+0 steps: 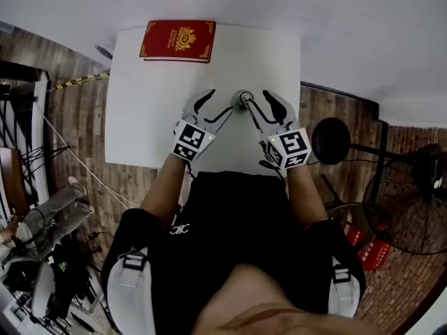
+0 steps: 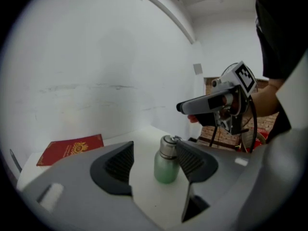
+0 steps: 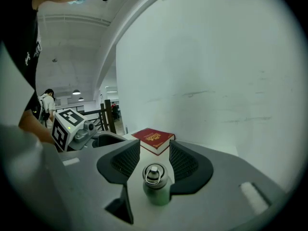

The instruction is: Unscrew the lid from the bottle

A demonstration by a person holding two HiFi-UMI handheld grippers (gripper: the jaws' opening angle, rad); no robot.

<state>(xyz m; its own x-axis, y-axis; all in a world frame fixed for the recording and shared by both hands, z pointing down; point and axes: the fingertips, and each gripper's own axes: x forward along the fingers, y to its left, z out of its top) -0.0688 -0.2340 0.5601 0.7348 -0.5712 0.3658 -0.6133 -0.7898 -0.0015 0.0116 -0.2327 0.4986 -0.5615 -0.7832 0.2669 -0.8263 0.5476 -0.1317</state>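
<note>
The left hand-held gripper (image 1: 218,103) and right hand-held gripper (image 1: 259,102) gape loosely around the bottle (image 1: 244,100); red book (image 1: 178,40) lies beyond.

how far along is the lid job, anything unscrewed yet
Done: nothing yet; the silver lid sits on the green bottle, upright on the white table. In hand: the left gripper and right gripper both have the bottle between their jaws, jaws apart, neither clamped. Left: clamp body and lid, then twist the lid off.
</note>
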